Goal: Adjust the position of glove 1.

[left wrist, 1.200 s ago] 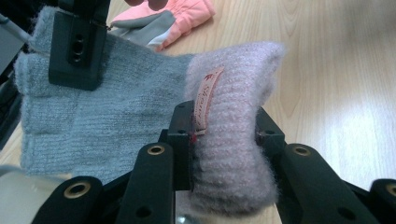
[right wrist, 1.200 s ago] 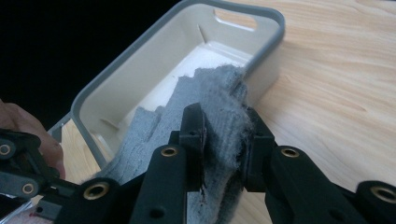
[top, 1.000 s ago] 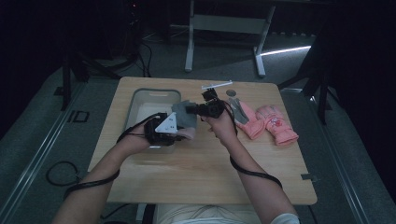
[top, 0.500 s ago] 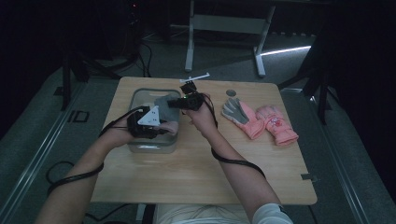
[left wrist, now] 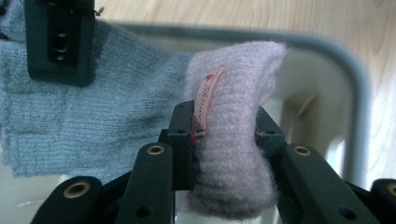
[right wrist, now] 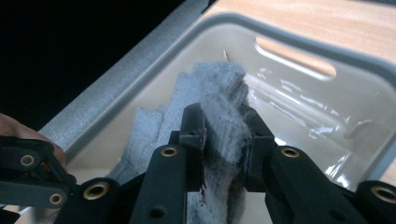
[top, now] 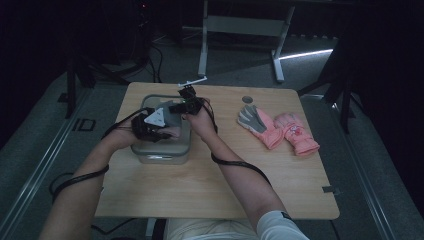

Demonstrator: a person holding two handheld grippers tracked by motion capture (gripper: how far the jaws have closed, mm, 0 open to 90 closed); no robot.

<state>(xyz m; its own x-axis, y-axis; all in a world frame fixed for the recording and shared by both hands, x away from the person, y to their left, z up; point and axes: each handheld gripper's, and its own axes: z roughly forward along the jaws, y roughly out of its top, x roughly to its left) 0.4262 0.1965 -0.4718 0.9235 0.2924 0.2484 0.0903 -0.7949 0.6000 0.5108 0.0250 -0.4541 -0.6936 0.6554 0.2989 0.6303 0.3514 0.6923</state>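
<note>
A grey knit glove (left wrist: 107, 112) with a pale pink cuff (left wrist: 233, 93) hangs stretched between both grippers over a clear bin with a grey rim (top: 160, 159). My left gripper (left wrist: 224, 135) is shut on the pink cuff, beside its small sewn label. My right gripper (right wrist: 223, 135) is shut on the grey finger end (right wrist: 219, 88), low inside the bin. In the high view the left gripper (top: 167, 131) is over the bin's middle and the right gripper (top: 186, 102) is at its far right corner. One right jaw shows at the upper left of the left gripper view.
A pair of pink gloves (top: 280, 130) with grey palms lies on the right half of the wooden table (top: 210, 195). A small dark disc (top: 247, 99) sits behind them. The bin stands at the table's left, near its left edge.
Both hands have moved left from the table's middle to over the bin and sunk a little, carrying the grey glove with them. The jaws have kept their grip.
</note>
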